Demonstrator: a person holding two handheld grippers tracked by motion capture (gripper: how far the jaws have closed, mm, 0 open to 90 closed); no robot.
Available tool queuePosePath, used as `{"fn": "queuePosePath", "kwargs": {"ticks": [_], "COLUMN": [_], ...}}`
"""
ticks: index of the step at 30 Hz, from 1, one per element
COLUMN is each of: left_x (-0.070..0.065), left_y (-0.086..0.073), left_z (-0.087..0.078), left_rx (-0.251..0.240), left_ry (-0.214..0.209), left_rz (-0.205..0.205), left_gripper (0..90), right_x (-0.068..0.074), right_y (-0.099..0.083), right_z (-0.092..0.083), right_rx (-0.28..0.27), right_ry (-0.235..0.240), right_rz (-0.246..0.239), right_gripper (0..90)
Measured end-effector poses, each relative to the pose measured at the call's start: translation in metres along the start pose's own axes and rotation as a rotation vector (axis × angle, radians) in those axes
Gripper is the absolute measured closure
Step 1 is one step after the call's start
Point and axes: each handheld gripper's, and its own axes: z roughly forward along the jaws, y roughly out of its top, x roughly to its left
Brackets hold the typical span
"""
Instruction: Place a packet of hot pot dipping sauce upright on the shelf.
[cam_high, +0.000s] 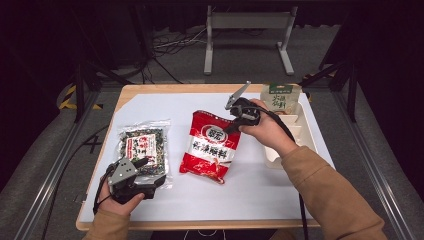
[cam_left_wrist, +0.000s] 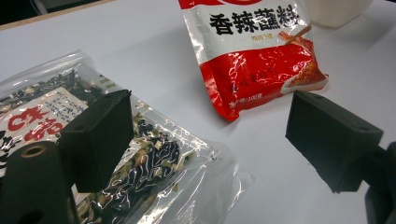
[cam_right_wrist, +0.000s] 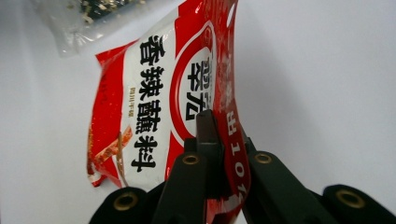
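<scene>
Your right gripper has its jaws clenched on the top seam of the red sauce packet, which lies near the middle of the white counter; in the right gripper view the red foil edge runs up between the two black jaws. The bite looks thin, on the sealed edge alone, so the weight of the filling hanging below could make the glossy foil slide out as you lift. A quick swing would make that more likely. The lower end of the packet seems to rest on the counter, so dragging instead of lifting clear may crumple it or snag a corner.

Your left gripper sits over the clear bag of dried seaweed with its jaws released and spread wide, nothing pressed between them. One jaw hangs close over the crinkled plastic, so a careless dip could catch and shove that bag.

The beige tray at the right already holds a green packet; carrying the red one across, mind the tray's wall and that upright packet.
</scene>
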Motion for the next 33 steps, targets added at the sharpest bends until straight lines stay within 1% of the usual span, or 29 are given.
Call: {"fn": "queuePosePath", "kwargs": {"ticks": [1, 2, 3, 4, 5, 6, 7, 9, 11, 12, 13, 15, 19, 21, 22, 23, 25, 26, 29, 31, 33], "left_x": [0.0, 0.0, 0.0, 0.0, 0.0, 0.0, 0.0, 0.0, 0.001, 0.001, 0.0, 0.0, 0.0, 0.0, 0.0, 0.0, 0.0, 0.0, 0.0, 0.0, 0.0], "left_y": [0.0, 0.0, 0.001, 0.001, 0.001, 0.001, 0.001, 0.002, 0.002, 0.002, 0.001, 0.001, 0.001, 0.001, 0.001, 0.001, 0.001, 0.001, 0.001, 0.001, 0.001], "left_z": [0.001, 0.001, 0.002, 0.002, 0.002, 0.002, 0.002, 0.003, 0.003, 0.003, 0.003, 0.002, 0.002, 0.001, 0.001, 0.001, 0.001, 0.001, 0.001, 0.001, 0.001], "left_rx": [-0.001, -0.001, 0.0, 0.0, 0.0, 0.001, 0.001, -0.001, -0.001, -0.001, -0.001, -0.003, -0.004, -0.002, -0.004, -0.004, -0.004, -0.005, -0.004, -0.005, -0.006], "left_ry": [0.0, 0.0, -0.004, -0.004, -0.006, -0.007, -0.006, -0.006, -0.005, -0.005, -0.005, -0.003, -0.001, 0.0, -0.003, -0.001, 0.0, 0.0, 0.0, 0.0, -0.001], "left_rz": [0.004, 0.004, 0.0, 0.007, 0.003, -0.001, 0.004, 0.004, 0.004, 0.004, 0.0, 0.001, 0.0, 0.003, -0.004, 0.0, 0.0, 0.001, 0.0, 0.0, 0.001], "left_gripper": [15.5, 15.5, 15.5, 15.5, 15.5, 15.5, 15.5, 15.5, 15.5, 15.5, 15.5, 15.5, 15.5, 15.5, 15.5, 15.5, 15.5, 15.6, 15.6, 15.6, 15.6], "right_x": [0.003, 0.003, 0.01, 0.012, 0.016, 0.018, 0.021, 0.026, 0.031, 0.031, 0.034, 0.04, 0.048, 0.052, 0.054, 0.057, 0.058, 0.062, 0.065, 0.068, 0.069], "right_y": [0.002, 0.002, 0.005, 0.006, 0.007, 0.009, 0.01, 0.012, 0.015, 0.015, 0.016, 0.019, 0.023, 0.024, 0.025, 0.026, 0.026, 0.028, 0.029, 0.03, 0.03], "right_z": [-0.002, -0.002, -0.007, -0.008, -0.011, -0.013, -0.014, -0.017, -0.019, -0.019, -0.021, -0.025, -0.032, -0.035, -0.036, -0.038, -0.039, -0.042, -0.045, -0.049, -0.049], "right_rx": [-0.001, -0.001, -0.011, -0.015, -0.016, -0.021, -0.027, -0.024, -0.028, -0.028, -0.028, -0.037, -0.043, -0.049, -0.046, -0.043, -0.043, -0.045, -0.038, -0.032, -0.031], "right_ry": [-0.003, -0.003, -0.002, -0.002, -0.006, -0.001, -0.001, -0.003, -0.003, -0.003, -0.005, -0.005, -0.005, -0.01, -0.017, -0.027, -0.029, -0.036, -0.047, -0.063, -0.071], "right_rz": [-0.009, -0.009, -0.024, -0.031, -0.039, -0.056, -0.063, -0.068, -0.084, -0.084, -0.082, -0.102, -0.119, -0.136, -0.145, -0.151, -0.159, -0.176, -0.184, -0.203, -0.203], "right_gripper": [88.3, 88.3, 88.3, 88.3, 88.3, 88.3, 88.3, 88.3, 88.3, 88.3, 88.3, 88.3, 88.4, 88.4, 88.4, 88.4, 88.4, 88.4, 88.5, 88.4, 88.4]}}
